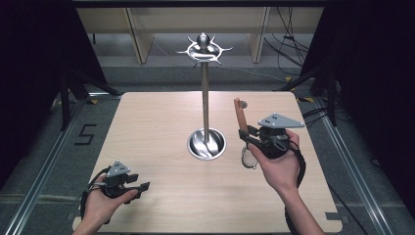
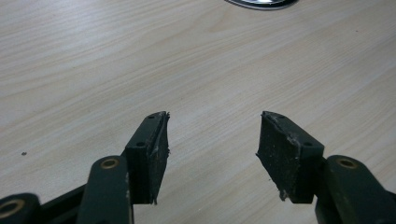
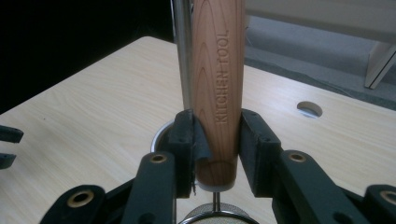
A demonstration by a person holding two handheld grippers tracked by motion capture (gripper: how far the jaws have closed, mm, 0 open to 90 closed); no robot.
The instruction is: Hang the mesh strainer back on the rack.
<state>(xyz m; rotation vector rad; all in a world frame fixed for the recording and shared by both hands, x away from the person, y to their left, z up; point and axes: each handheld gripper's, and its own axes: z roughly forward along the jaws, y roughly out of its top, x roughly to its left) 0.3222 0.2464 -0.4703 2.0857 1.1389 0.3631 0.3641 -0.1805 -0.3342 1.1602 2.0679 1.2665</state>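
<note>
1. Nearest the camera in the right gripper view, the right gripper (image 3: 217,149) has its two black jaws clamped on the lower end of the round, light-brown wooden handle stamped "KITCHEN TOOL" (image 3: 218,79). A thin metal stem and a round wire-mesh head (image 3: 217,217) hang just below the jaws, so the tool looks like a small strainer.
2. The handle's long axis stands nearly upright and rises from the jaws, with the mesh end pointing down. In the high view the handle (image 1: 239,115) tilts slightly away from the hand, and the mesh ring (image 1: 248,157) sits below the right gripper (image 1: 252,137).
3. The tall steel utensil stand with a bowl-shaped base and a crown of hooks on top (image 1: 205,88) is to the left of the held tool and somewhat farther off. Its hooks (image 1: 204,49) lie well above the handle's tip. My judgement is that the coming move turns on this: the tool must go up and leftward.
4. The right hand is clearly the nearer one to the stand.
5. The left gripper (image 2: 212,140) rests low over the pale wooden table (image 2: 93,70), its jaws apart with nothing between them, well apart from the stand.
</note>
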